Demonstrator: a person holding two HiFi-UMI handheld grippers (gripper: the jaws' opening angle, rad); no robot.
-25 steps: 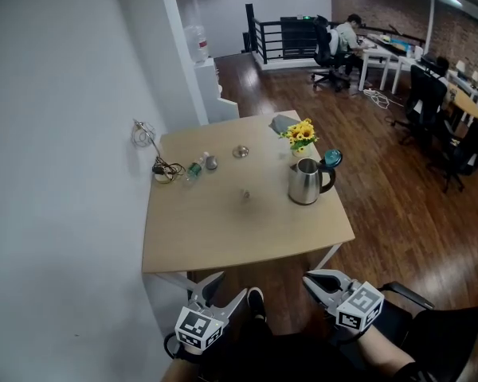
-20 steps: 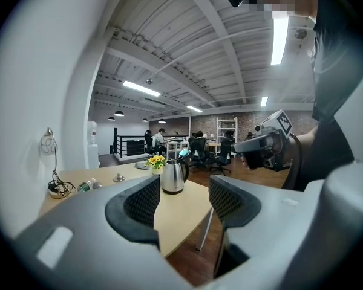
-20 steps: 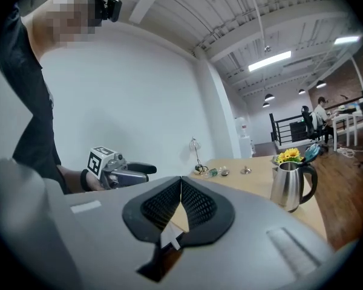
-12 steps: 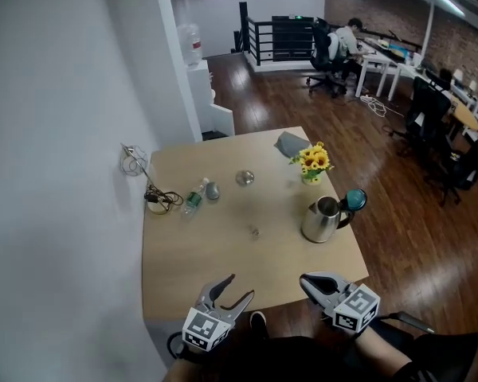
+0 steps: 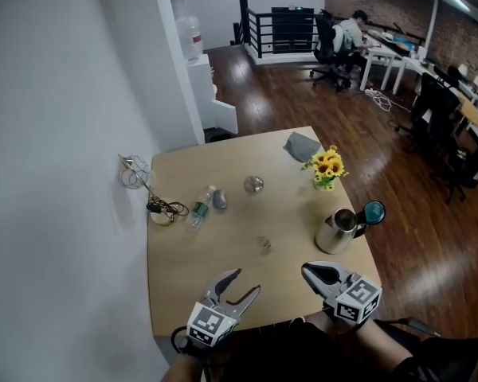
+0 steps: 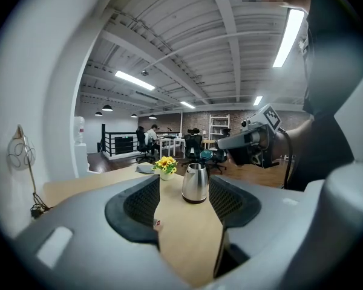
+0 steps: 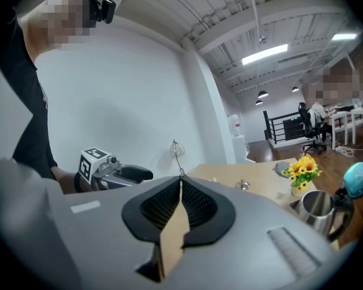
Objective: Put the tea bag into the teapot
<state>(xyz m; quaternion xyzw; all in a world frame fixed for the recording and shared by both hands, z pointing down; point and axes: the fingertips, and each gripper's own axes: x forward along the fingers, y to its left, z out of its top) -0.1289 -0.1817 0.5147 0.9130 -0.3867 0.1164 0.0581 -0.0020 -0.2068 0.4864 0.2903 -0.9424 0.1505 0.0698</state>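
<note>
Tea bag [image 5: 264, 244]: small pale item lying alone at mid-bench, centre of the head view, left of the teapot and apart from it; too small to show detail.
Teapot [image 5: 335, 231]: steel, upright near the right edge of the bench [image 5: 183, 253], right of centre in the head view; a teal lid [image 5: 374, 212] stands up at its right side.
Left tool [image 5: 247, 281]: lower centre-left of the head view, over the bench's near edge; jaws wide apart, gripping nothing. In the left gripper view the teapot stands far ahead in the gap between them.
Right tool [image 5: 307, 269]: lower centre-right of the head view, just below the teapot in the frame; jaws are opening, so far only a narrow slit, with nothing between them.
Flowers [image 5: 327, 165]: yellow, in a small pot, above the teapot in the frame.
Bottle [image 5: 201, 205]: lying at the left of the bench.
Cable [image 5: 163, 208]: coiled just left of the bottle, by the white wall.
</note>
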